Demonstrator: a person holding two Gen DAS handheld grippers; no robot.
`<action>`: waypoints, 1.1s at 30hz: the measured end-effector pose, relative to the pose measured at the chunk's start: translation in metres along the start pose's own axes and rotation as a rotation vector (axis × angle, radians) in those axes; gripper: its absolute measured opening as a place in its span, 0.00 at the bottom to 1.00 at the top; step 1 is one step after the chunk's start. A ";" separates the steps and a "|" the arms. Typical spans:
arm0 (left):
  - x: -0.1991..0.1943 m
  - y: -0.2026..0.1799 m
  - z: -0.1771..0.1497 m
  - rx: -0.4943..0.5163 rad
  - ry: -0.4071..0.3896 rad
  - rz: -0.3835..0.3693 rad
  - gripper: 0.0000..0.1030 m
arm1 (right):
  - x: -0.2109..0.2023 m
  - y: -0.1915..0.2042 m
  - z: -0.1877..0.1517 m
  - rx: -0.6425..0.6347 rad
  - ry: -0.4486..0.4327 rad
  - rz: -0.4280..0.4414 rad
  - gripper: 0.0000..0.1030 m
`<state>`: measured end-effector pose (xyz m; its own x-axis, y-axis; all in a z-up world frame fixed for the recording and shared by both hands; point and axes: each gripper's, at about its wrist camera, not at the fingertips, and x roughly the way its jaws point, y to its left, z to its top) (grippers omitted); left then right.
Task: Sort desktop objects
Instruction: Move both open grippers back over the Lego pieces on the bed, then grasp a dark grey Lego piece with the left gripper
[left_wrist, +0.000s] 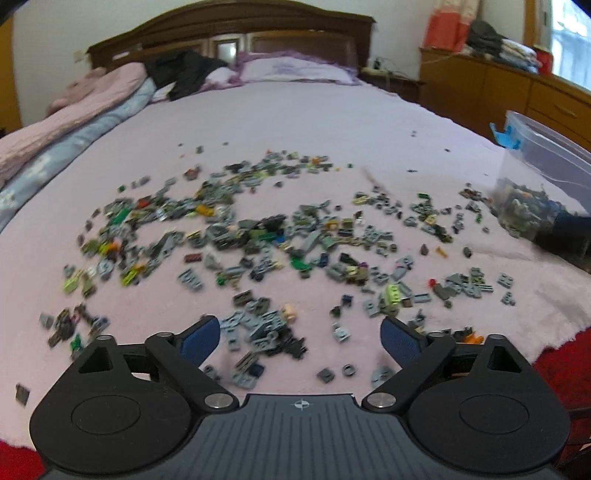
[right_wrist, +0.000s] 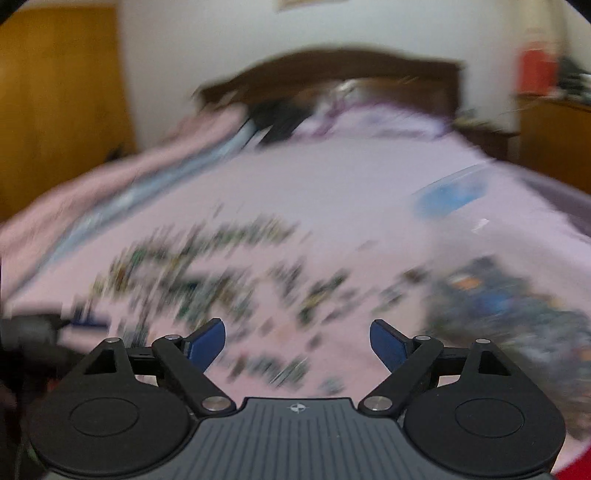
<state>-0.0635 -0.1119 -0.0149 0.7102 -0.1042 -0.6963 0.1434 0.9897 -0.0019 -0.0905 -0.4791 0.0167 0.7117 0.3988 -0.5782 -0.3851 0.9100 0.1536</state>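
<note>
Several small toy bricks (left_wrist: 258, 229), mostly grey with some green, yellow and orange, lie scattered over a pink bed cover (left_wrist: 295, 122). My left gripper (left_wrist: 299, 325) is open with its blue pads wide apart, low over a cluster of grey pieces (left_wrist: 258, 328) near the bed's front edge; nothing is gripped. A clear plastic box (left_wrist: 535, 177) holding more bricks stands at the right. The right wrist view is heavily blurred. My right gripper (right_wrist: 296, 325) is open and empty above the smeared bricks (right_wrist: 207, 273), with the box (right_wrist: 498, 295) to its right.
Folded pink and blue quilts (left_wrist: 74, 125) lie along the bed's left side, with pillows (left_wrist: 295, 70) and a dark wooden headboard (left_wrist: 229, 22) at the far end. A wooden dresser (left_wrist: 517, 88) stands right of the bed. Red fabric (left_wrist: 565, 369) borders the front edge.
</note>
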 end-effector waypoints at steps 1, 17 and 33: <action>0.000 0.002 -0.002 -0.008 0.003 0.007 0.84 | 0.008 0.008 -0.001 -0.021 0.036 0.017 0.82; -0.008 0.057 -0.012 -0.134 -0.042 0.201 0.72 | 0.058 0.044 -0.012 -0.078 0.196 0.104 0.76; 0.008 0.149 -0.004 -0.075 -0.003 0.336 0.30 | 0.077 0.052 -0.024 -0.105 0.267 0.059 0.74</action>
<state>-0.0392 0.0351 -0.0234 0.7115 0.2287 -0.6645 -0.1497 0.9732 0.1747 -0.0701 -0.4039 -0.0387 0.5119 0.3942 -0.7633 -0.4895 0.8640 0.1178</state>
